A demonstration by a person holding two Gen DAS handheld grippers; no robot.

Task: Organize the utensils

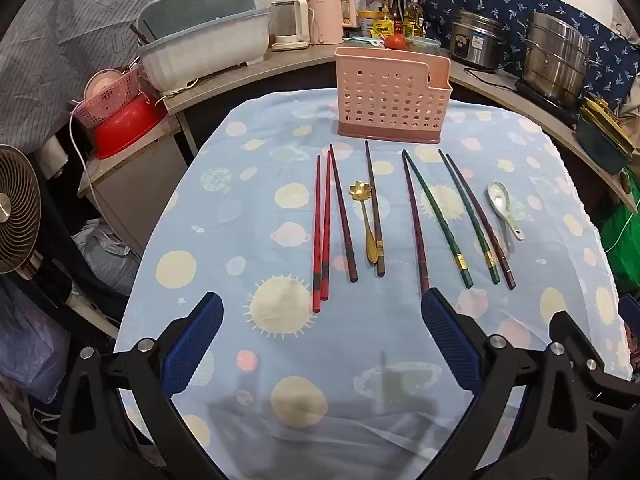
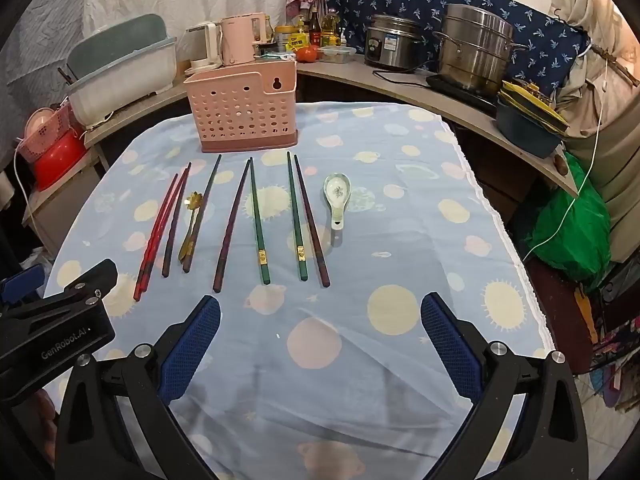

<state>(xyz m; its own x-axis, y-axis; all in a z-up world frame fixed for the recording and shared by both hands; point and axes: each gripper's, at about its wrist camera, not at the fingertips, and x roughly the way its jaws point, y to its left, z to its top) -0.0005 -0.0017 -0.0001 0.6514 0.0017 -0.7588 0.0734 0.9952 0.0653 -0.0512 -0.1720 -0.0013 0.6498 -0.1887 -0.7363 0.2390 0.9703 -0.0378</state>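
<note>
A pink perforated utensil holder [image 1: 394,98] [image 2: 243,114] stands at the far side of the table. In front of it lie several chopsticks in a row: red ones [image 1: 322,232] [image 2: 158,230] at the left, dark purple ones [image 1: 342,212], green ones [image 1: 438,216] [image 2: 256,220] toward the right. A gold flower-shaped spoon [image 1: 366,216] [image 2: 191,220] lies among them. A white ceramic spoon [image 1: 504,208] [image 2: 337,198] rests at the right end. My left gripper [image 1: 320,308] hovers open near the chopsticks' near ends. My right gripper [image 2: 320,308] is open over bare cloth.
A blue planet-print cloth [image 1: 280,360] [image 2: 400,240] covers the table. Behind it a curved counter [image 2: 400,80] carries kettles, bottles, a rice cooker [image 2: 394,42] and a steel pot [image 2: 476,46]. A fan [image 1: 16,208] stands at the left. The left gripper's body [image 2: 52,328] shows in the right wrist view.
</note>
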